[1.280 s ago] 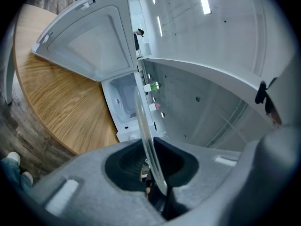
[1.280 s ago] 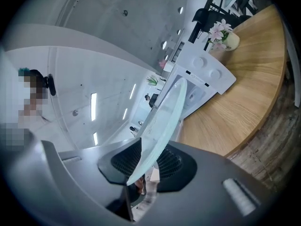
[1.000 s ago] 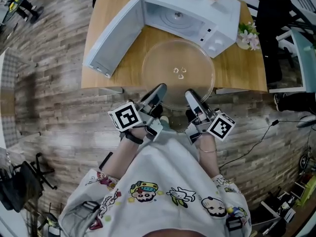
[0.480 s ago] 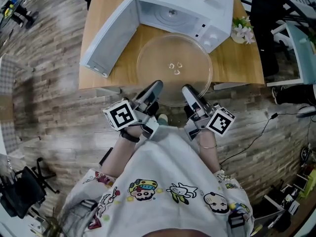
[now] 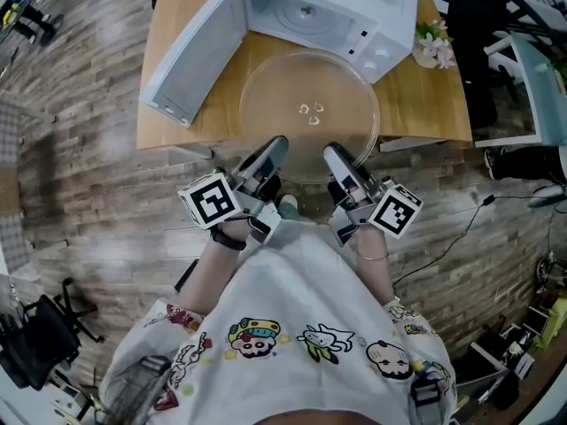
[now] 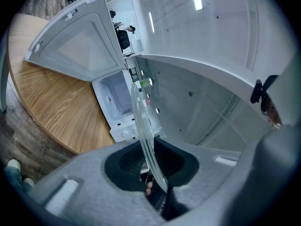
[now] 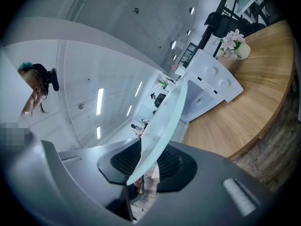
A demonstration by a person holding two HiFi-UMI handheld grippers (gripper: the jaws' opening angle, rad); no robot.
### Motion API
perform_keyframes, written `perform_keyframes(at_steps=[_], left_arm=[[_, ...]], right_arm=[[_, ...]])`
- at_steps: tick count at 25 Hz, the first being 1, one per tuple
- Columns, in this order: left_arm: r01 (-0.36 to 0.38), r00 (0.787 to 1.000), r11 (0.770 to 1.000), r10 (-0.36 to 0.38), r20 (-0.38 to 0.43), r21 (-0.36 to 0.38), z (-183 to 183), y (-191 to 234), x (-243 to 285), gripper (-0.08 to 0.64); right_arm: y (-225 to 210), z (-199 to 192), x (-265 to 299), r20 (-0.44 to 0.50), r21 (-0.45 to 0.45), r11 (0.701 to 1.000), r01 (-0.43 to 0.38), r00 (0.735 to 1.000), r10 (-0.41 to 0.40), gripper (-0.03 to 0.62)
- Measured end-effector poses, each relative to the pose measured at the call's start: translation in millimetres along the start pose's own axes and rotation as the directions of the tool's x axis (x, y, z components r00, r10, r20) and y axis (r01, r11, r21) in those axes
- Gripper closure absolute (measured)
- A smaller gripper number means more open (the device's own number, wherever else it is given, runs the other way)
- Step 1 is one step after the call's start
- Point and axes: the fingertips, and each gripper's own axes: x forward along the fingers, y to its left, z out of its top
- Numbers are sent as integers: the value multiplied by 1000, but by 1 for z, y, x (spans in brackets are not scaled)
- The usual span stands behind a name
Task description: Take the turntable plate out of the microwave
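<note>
The clear glass turntable plate [image 5: 310,113] is outside the white microwave [image 5: 310,11] and lies level just above the wooden table [image 5: 416,104]. Its near rim overhangs the table's front edge. My left gripper [image 5: 273,150] is shut on the near-left rim and my right gripper [image 5: 335,159] on the near-right rim. In the left gripper view the plate's edge [image 6: 143,126] runs between the dark pads of the left gripper [image 6: 153,166]. In the right gripper view the plate [image 7: 162,126] sits the same way in the right gripper [image 7: 143,166].
The microwave door [image 5: 190,51] stands swung open to the left, and its cavity faces me. A small vase of flowers [image 5: 431,50] stands at the table's right, beside the microwave. Wooden flooring, cables and chairs surround the table.
The head view has shifted slightly. The plate and both grippers keep their places relative to the microwave and table.
</note>
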Motion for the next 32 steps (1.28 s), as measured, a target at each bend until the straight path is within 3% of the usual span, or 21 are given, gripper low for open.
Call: perform_keyframes(at_steps=[17, 32], left_arm=[[-42, 999, 999, 42, -1, 15, -2, 8, -4, 506], [-29, 1000, 1000, 29, 2, -10, -2, 7, -1, 506]], right_arm=[[-7, -9, 0, -16, 21, 1000, 5, 1000, -5, 480], [-6, -6, 1, -25, 6, 1000, 17, 1000, -17, 480]])
